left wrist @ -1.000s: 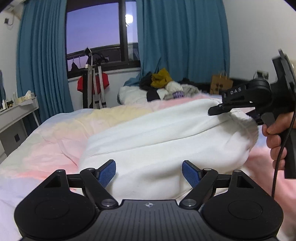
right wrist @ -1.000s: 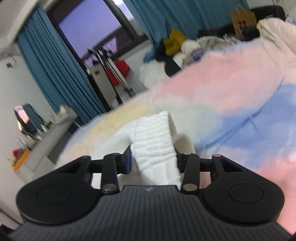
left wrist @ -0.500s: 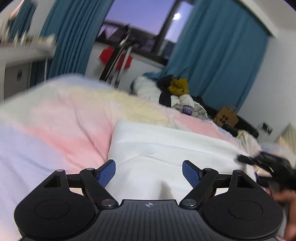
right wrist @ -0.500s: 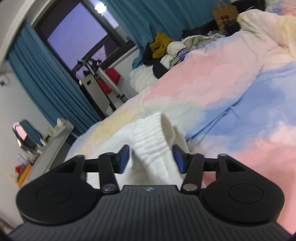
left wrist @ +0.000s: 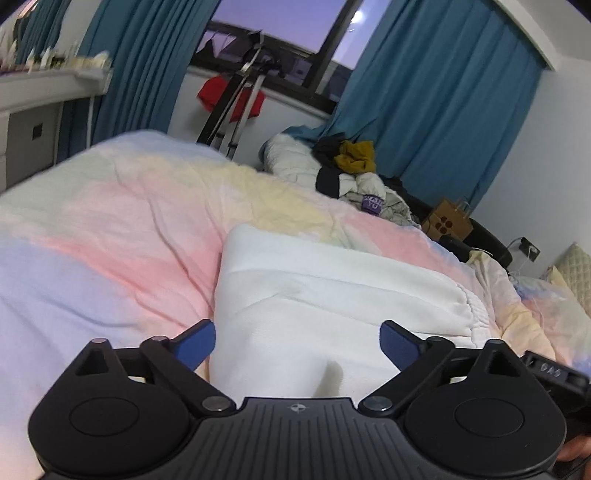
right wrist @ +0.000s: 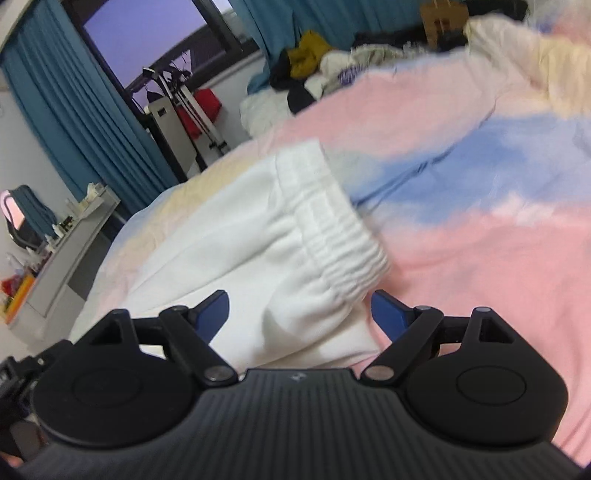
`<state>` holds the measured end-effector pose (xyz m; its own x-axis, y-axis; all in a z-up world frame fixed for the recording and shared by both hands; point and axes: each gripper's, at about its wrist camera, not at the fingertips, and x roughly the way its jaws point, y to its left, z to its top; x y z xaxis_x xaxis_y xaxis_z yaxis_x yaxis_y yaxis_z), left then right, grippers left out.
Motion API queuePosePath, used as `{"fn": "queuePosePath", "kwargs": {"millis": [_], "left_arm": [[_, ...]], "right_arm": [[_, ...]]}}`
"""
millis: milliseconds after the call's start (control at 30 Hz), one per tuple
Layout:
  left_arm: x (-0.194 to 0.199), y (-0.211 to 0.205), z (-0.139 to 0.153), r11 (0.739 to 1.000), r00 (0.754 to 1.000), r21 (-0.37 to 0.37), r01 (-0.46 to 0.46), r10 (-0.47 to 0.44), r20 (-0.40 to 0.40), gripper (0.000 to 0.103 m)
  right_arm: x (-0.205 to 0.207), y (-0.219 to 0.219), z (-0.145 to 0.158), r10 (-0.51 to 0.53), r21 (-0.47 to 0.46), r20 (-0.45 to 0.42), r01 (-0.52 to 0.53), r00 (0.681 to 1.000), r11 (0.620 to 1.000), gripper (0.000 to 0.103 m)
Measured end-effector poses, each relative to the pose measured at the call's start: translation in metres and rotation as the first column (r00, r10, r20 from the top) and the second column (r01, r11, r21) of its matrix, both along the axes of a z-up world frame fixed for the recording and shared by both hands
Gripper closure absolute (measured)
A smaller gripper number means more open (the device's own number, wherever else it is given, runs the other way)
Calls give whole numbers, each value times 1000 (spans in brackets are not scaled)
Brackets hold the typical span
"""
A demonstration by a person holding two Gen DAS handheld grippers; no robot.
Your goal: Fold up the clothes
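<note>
Left wrist view, your left gripper [left wrist: 297, 345] has just spread its jaws wide, white garment [left wrist: 332, 295] lying folded on the pastel bedspread [left wrist: 110, 236] between and beyond them, unpinched, your right gripper [right wrist: 300, 308] likewise just opened, elastic waistband [right wrist: 332, 225] ahead, loose.

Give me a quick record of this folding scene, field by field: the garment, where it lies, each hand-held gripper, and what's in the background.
garment: white sweatpants, folded, ribbed elastic waistband at one end
surface: pastel pink, blue and yellow duvet on a bed
left hand-held gripper: open, jaws have just been opening, pads clear of the cloth
right hand-held gripper: open, jaws have just been opening, waistband end lies between them, not pinched
background: heap of clothes, teal curtains, dusk window, brown paper bag
</note>
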<state>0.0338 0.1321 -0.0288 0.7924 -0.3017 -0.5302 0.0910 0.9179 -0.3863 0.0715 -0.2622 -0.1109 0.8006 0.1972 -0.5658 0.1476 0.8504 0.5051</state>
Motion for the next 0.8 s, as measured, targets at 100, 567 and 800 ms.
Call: {"fn": "queuePosePath", "kwargs": {"millis": [100,567,800], "left_arm": [[13,0,-14,1000,998,5,-9,9,-60,6],[39,-18,-54,997,988,73,18,-6,-157,7],[53,-3,-66,998,981,-62,-14,1,-193,8]], "right_arm": [[11,-3,-20,-45,57,-34,47,998,997,17],[48,-22,-72,4,395,36,-18,999,919,12],[47,-19,-72,5,415,44,-23,999,910,13]]}}
